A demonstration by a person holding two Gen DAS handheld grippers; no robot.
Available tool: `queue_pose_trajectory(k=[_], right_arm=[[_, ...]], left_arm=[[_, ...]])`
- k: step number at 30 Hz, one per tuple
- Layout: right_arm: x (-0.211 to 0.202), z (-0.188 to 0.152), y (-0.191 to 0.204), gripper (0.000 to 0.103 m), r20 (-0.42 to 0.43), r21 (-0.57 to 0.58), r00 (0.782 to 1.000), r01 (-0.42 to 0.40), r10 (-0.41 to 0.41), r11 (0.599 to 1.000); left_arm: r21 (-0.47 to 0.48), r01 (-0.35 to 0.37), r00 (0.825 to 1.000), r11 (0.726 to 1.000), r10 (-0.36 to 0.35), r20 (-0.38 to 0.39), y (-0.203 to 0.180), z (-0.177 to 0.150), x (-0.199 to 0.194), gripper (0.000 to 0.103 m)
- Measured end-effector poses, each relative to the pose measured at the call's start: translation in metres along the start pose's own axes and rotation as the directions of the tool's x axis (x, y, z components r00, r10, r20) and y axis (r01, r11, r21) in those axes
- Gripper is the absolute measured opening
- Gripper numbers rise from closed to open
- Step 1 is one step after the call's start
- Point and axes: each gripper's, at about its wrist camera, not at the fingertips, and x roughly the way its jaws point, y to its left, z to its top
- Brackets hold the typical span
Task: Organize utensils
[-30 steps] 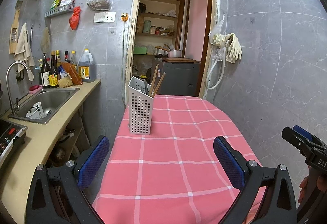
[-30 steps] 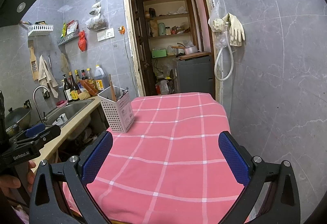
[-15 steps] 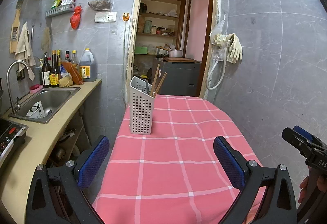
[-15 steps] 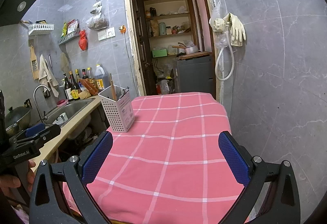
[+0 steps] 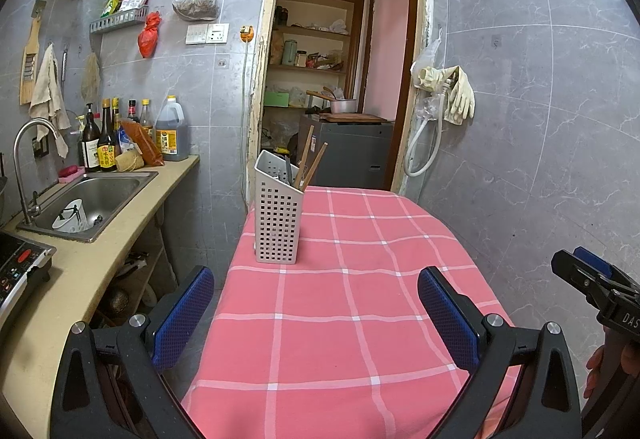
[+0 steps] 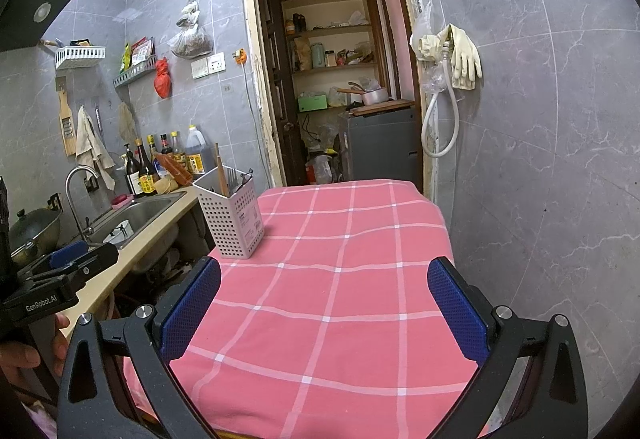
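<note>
Left gripper: the black two-finger left gripper with blue textured pads (image 5: 316, 313) hovered over the near end of the table, jaws spread wide with nothing between them; from the right wrist view its side (image 6: 70, 263) showed off the table's left edge, gripped by a hand (image 6: 28, 355).
Right gripper: the black two-finger right gripper with blue textured pads (image 6: 324, 303) hung over the same near end, jaws equally wide apart and empty; from the left wrist view its tip (image 5: 588, 277) showed past the table's right edge, a hand (image 5: 612, 363) under it.
Table: the table covered in a pink cloth with a white check (image 5: 352, 319) ran from the grippers toward the doorway, bare apart from one holder.
Holder: the white perforated plastic utensil holder (image 5: 278, 215) stood upright at the table's far left corner, well beyond both grippers.
Utensils: wooden chopsticks (image 5: 310, 165) leaned out of the holder's top; a metal fork (image 6: 232, 177) and other dark-handled pieces, too small to tell apart, stood inside it.
Sink: the stainless steel sink (image 5: 100, 195) sat in the beige counter left of the table, a white cup lying in it.
Bottles: dark sauce bottles and an oil jug (image 5: 172, 131) lined the wall behind the sink.
Doorway: the open doorway (image 5: 340, 79) beyond the table's far end showed pantry shelves.
Gloves: pale rubber gloves (image 5: 456, 95) hung on the grey tiled wall right of the doorway.
</note>
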Motion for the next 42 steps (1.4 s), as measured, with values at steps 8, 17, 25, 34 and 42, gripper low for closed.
queue_pose_trajectory(k=[8,17,25,34,42], right_arm=[[0.0002,0.0008,-0.0002,0.102,0.000,0.001,1.000,0.001,-0.001,1.000],[0.0002,0.0014,-0.0003,0.102,-0.002,0.001,1.000,0.000,0.000,1.000],[0.0001,0.0020,-0.0004,0.102,-0.002,0.002,1.000,0.000,0.000,1.000],[-0.0002,0.0019,0.0003,0.102,-0.003,0.000,1.000,-0.001,0.001,1.000],[0.0002,0.0032,-0.0010,0.102,-0.003,0.001,1.000,0.000,0.000,1.000]], left_arm=[[0.002,0.002,1.000,1.000,-0.002,0.001,0.0001,0.0001,0.0002,0.103],[0.000,0.001,1.000,1.000,-0.001,0.000,0.0010,-0.0015,0.0007,0.103],[0.000,-0.001,1.000,1.000,0.001,0.000,0.0008,-0.0009,0.0003,0.103],[-0.011,-0.023,1.000,1.000,0.023,0.022,0.0010,-0.0025,-0.0055,0.103],[0.017,-0.034,0.999,0.999,0.034,0.015,-0.0026,-0.0017,-0.0049,0.103]])
